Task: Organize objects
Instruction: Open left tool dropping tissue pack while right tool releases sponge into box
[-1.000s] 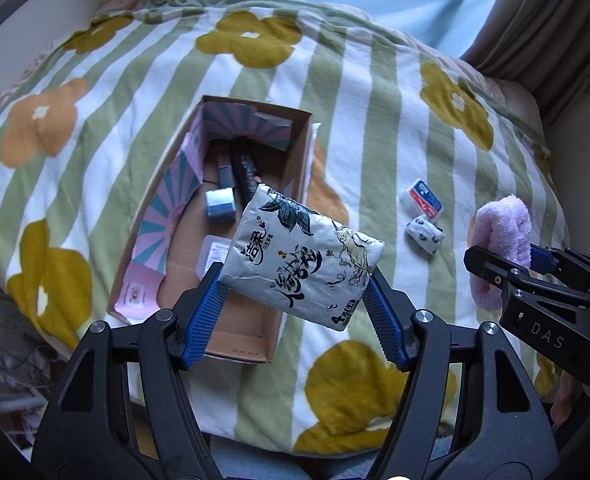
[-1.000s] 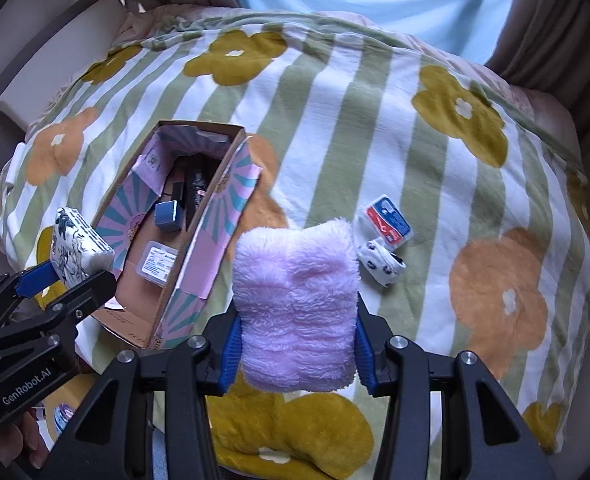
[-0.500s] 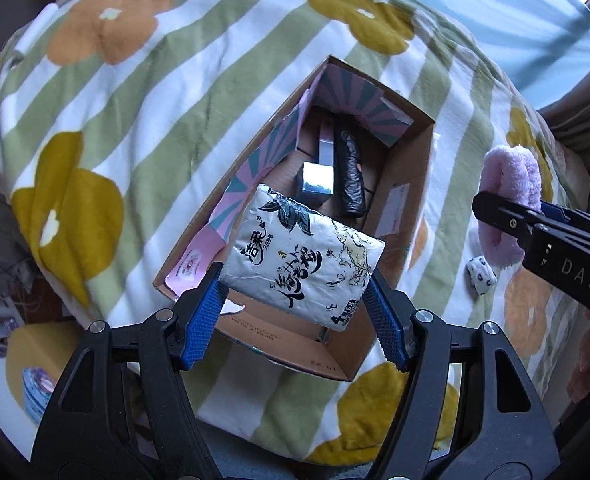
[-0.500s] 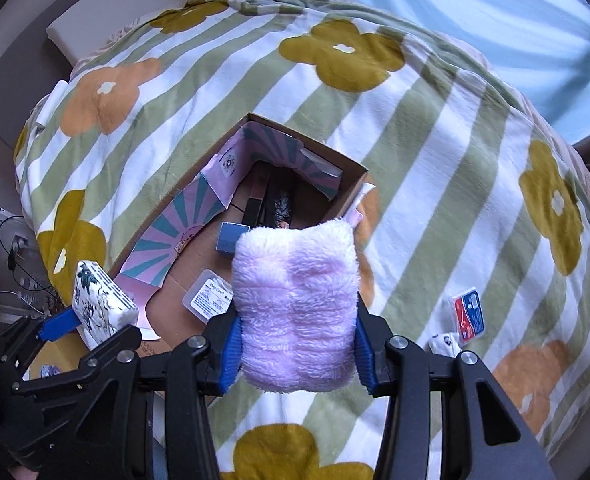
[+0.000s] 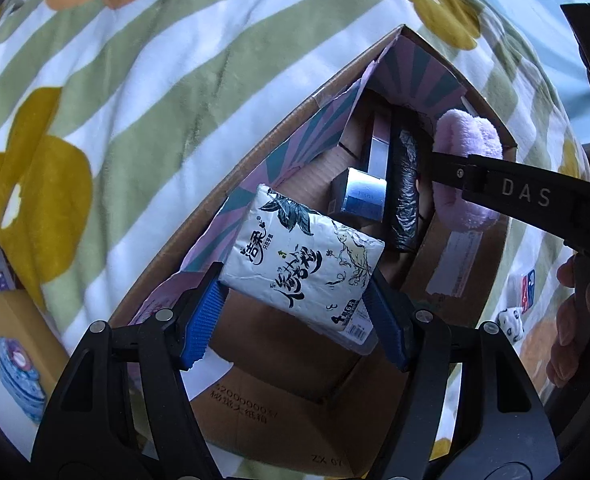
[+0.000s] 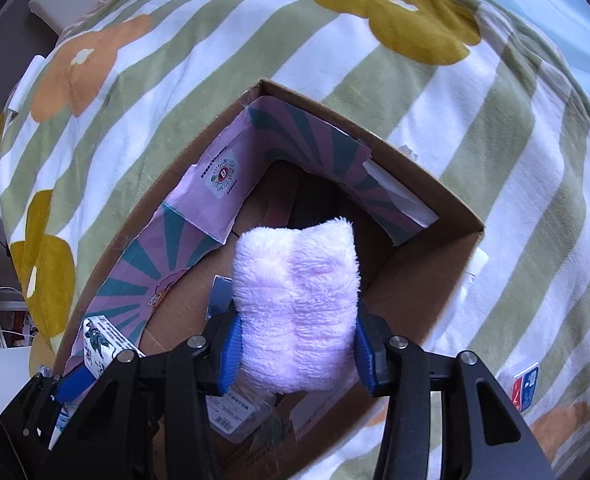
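Observation:
My left gripper point(image 5: 295, 316) is shut on a white tissue pack point(image 5: 299, 264) with black lettering and holds it over the near end of an open cardboard box point(image 5: 279, 128) lined with pink and teal paper. My right gripper point(image 6: 297, 356) is shut on a fluffy pink cloth point(image 6: 295, 304) and holds it over the box point(image 6: 415, 168). The cloth point(image 5: 463, 168) shows at the box's right side in the left wrist view. The tissue pack point(image 6: 103, 340) shows at lower left in the right wrist view.
In the box lie a blue-silver carton point(image 5: 361, 196), a black wrapped item point(image 5: 403, 188) and a clear plastic case point(image 6: 235, 416). On the flowered striped blanket point(image 5: 135, 80) right of the box lie a red-blue packet point(image 6: 525, 386) and a small black-and-white item point(image 5: 509, 320).
Both grippers have moved in and down toward the box with their loads. The box now fills both views, and the pink cloth is over its inside instead of beside it.

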